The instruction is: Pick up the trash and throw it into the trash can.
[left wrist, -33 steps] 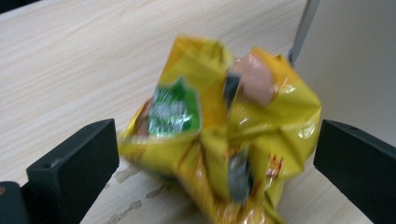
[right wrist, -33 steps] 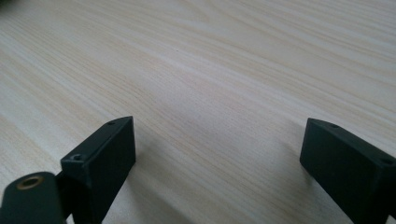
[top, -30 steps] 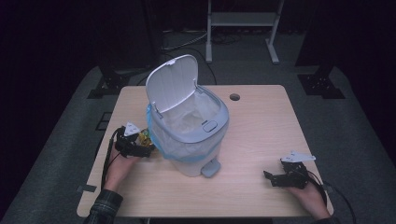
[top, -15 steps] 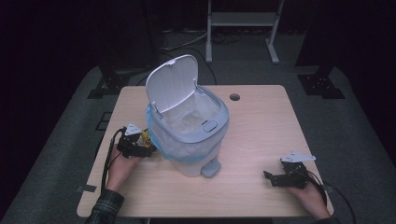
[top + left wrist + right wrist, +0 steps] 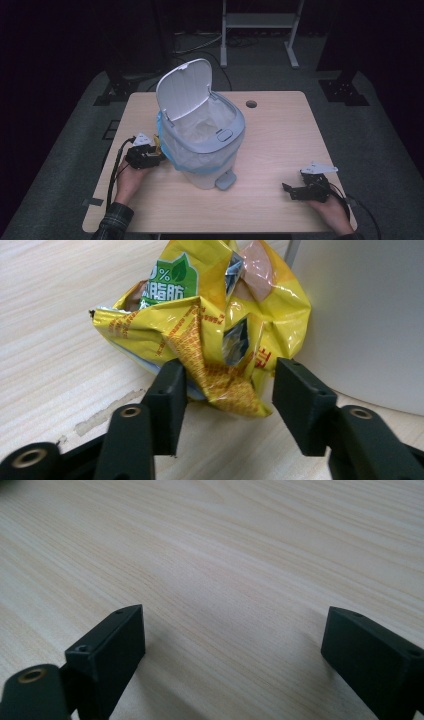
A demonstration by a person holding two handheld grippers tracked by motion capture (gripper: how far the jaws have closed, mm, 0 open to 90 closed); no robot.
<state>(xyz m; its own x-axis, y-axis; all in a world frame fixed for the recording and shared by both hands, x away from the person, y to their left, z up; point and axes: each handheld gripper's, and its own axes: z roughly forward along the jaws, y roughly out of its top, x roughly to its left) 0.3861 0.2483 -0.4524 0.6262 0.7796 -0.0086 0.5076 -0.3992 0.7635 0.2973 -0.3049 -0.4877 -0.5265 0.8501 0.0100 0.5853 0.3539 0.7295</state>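
A: Not much has shifted vs a sec ago — both hands sit where they were, bin same spot. Only change: the left gripper (image 5: 225, 390) has just been closing its jaws, w/ the crumpled yellow snack wrapper (image 5: 210, 325) between them.

B: Gripping it yet?

A: Close call. In the left gripper view one jaw touches the foil at its low corner, the other stands just beside it w/ a sliver of gap. So I'd say not clamped — jaws around it, not pressing from both sides.

B: Where's the wrapper exactly?

A: On the table (image 5: 280, 130), right against the white wall of the pedal bin (image 5: 202, 142), on the person's left of it. From above it's a yellow bit (image 5: 157, 145) tucked between gripper and bin.

B: Why's the lid up?

A: My guess — the lid (image 5: 184, 90) is tipped back, the liner bag (image 5: 200, 125) is open, ready for rubbish. Wrapper goes in there, prob.

B: And the other hand?

A: Right gripper (image 5: 300, 190) rests low near the table's front right corner, jaws wide apart, nothing but bare wood between them — parked out of the way, I reckon.

B: The room?

A: Pale wood-grain top, small round cable hole (image 5: 251, 104) at the back. Dark grey carpet, dim surroundings, a white metal stand (image 5: 257, 22) behind.
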